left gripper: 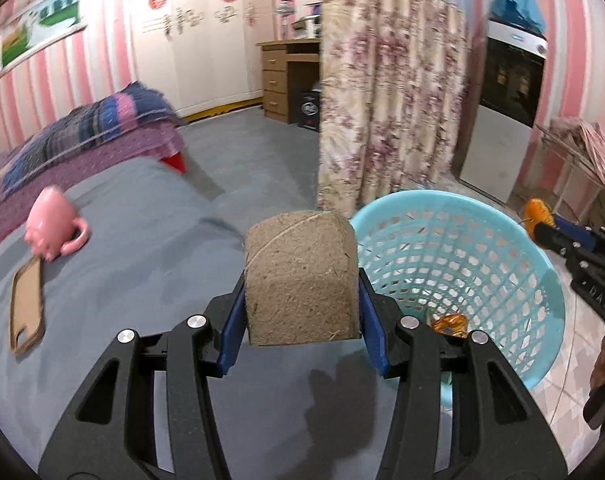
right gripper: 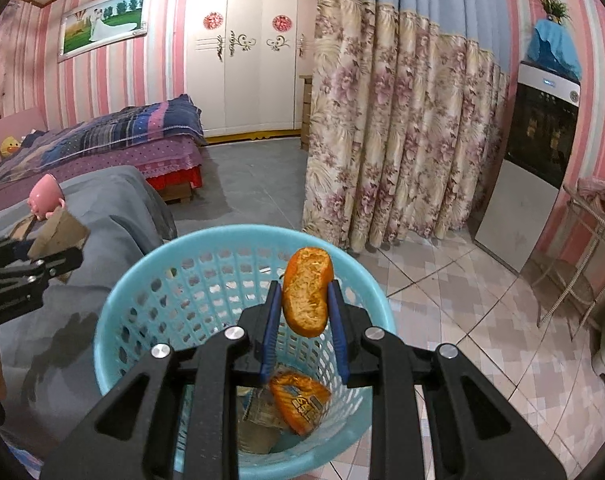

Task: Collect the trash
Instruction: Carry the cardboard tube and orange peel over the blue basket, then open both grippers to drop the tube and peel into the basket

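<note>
My left gripper point(left gripper: 301, 280) is shut on a brown cardboard piece point(left gripper: 302, 264), held upright over the grey bed cover point(left gripper: 142, 264), just left of the light blue basket point(left gripper: 462, 256). In the right wrist view that gripper point(right gripper: 58, 258) shows at the left edge with the cardboard point(right gripper: 62, 230). My right gripper point(right gripper: 304, 294) is shut on an orange peel point(right gripper: 306, 288) and hangs above the open basket point(right gripper: 206, 242). An orange wrapper point(right gripper: 298, 400) and other scraps lie at the basket's bottom. The right gripper point(left gripper: 544, 234) also enters the left wrist view from the right.
A pink cup point(left gripper: 52, 220) and a tan phone case point(left gripper: 26, 308) lie on the grey cover. Behind it stands a bed with a striped quilt point(right gripper: 122, 128). A flowered curtain point(right gripper: 402, 140) hangs behind the basket, beside a tall appliance point(right gripper: 538, 160) and a wire rack point(right gripper: 582, 248) on tiled floor.
</note>
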